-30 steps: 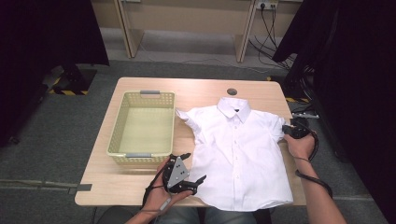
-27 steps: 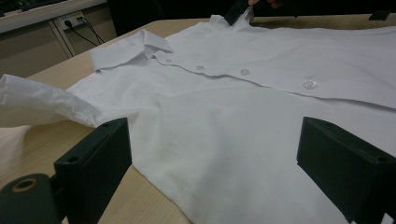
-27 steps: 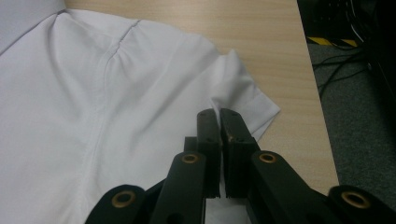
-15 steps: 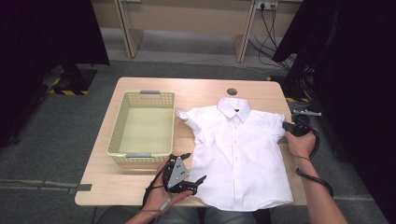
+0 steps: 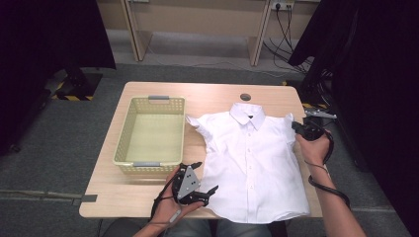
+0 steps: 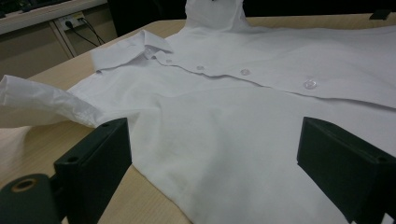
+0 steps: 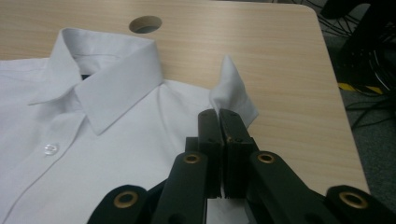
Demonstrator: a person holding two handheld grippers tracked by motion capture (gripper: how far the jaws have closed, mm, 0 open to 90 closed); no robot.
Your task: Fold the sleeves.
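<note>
A white short-sleeved shirt (image 5: 252, 158) lies buttoned and face up on the wooden table (image 5: 207, 96), collar toward the far edge. My right gripper (image 5: 297, 126) is shut on the edge of the shirt's right-hand sleeve. In the right gripper view the jaws (image 7: 218, 114) are pressed together and the sleeve (image 7: 231, 88) stands up in a peak just past their tips. My left gripper (image 5: 206, 177) rests open at the shirt's near left corner. In the left gripper view its two jaws (image 6: 212, 144) stand wide apart over the shirt's hem (image 6: 224, 121), not pressing it.
A pale yellow plastic basket (image 5: 121, 148) with grey handles sits to the left of the shirt. A round cable hole (image 5: 245, 97) lies in the table just beyond the collar. Dark curtains and cables stand past the table's right edge.
My right gripper has risen a little and moved inward with the sleeve pinched in it, pulling the sleeve up off the table. The left gripper has stayed put.
</note>
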